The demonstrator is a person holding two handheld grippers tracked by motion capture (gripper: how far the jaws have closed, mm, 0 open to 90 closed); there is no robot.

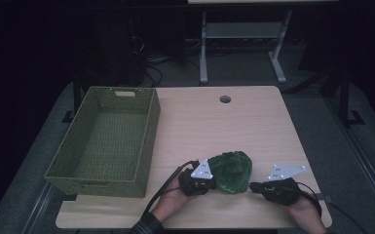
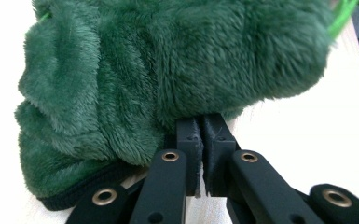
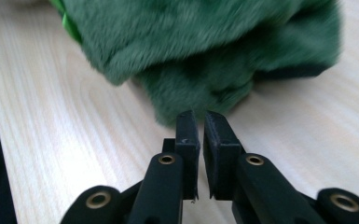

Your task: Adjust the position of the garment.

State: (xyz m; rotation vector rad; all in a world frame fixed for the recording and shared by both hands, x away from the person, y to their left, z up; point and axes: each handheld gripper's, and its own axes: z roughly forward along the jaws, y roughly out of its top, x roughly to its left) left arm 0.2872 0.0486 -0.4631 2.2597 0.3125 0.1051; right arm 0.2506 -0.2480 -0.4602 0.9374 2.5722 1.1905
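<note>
- Black fingers of the left gripper [image 2: 200, 135] rise nearest the lens in the left gripper view, drawn together with only a thin slit between the pads, and nothing sits in that slit.
- Their tips press into the lower edge of a green plush item [image 2: 168, 70]; whether any fur is pinched at the very tips I cannot tell, since the pile hides them.
- Plush fur bulges above and to the left of those fingers, and a dark trimmed edge of the item lies on the pale wood at lower left.
- Fingers of the right gripper [image 3: 200, 123] are likewise nearly closed in the right gripper view, with a narrow gap and nothing between the pads.
- Their tips stand just at the bottom fold of the green plush item [image 3: 205, 51], touching or almost touching it; the blur does not let me say which.
- From the high view, the green plush item [image 1: 231, 171] rests on the tabletop [image 1: 234, 122] near its front edge, between the two hands.
- Left gripper [image 1: 213, 182] meets the item's left side, and the right gripper [image 1: 253, 187] points at its right side.
- Each gripper carries a grey three-cornered plate, and cables trail back toward the person's forearms.
- Green woven basket [image 1: 148, 136] stands on the left part of the tabletop, well apart from the plush item.
- Round hole [image 1: 225, 99] marks the tabletop near its far edge.
</note>
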